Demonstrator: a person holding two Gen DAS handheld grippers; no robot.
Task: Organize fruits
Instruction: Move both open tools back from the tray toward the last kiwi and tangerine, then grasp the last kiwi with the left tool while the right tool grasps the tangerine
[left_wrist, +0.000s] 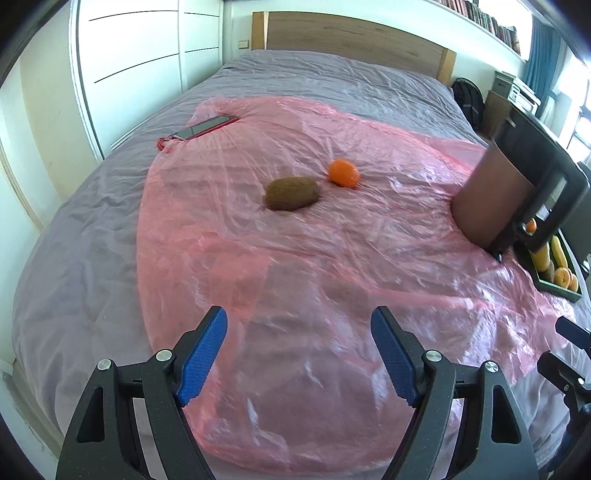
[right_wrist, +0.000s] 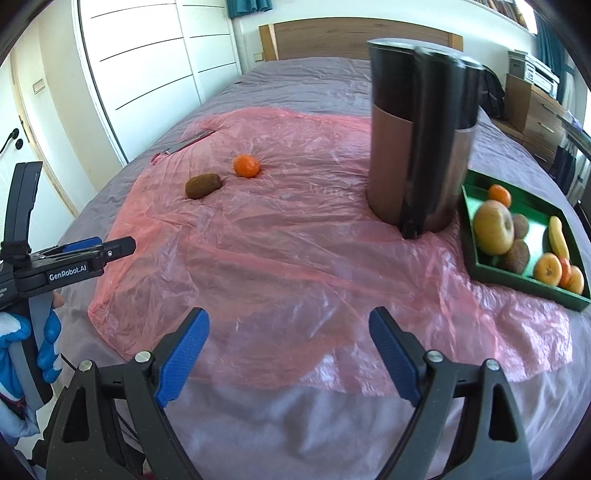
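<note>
Gaping wide and empty, both jaws hover over bare pink sheet (right_wrist: 295, 258), kiwi (left_wrist: 291, 193) and tangerine (left_wrist: 344, 172) beyond.

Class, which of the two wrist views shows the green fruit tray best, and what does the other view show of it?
The right wrist view: the green fruit tray lies almost whole, its fruit easy to tell apart. In the left wrist view only a corner of it shows at the frame edge, partly behind the jug.

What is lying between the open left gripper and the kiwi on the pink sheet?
Nothing but bare pink plastic sheet separates the left gripper from the kiwi, as the left wrist view shows.
</note>
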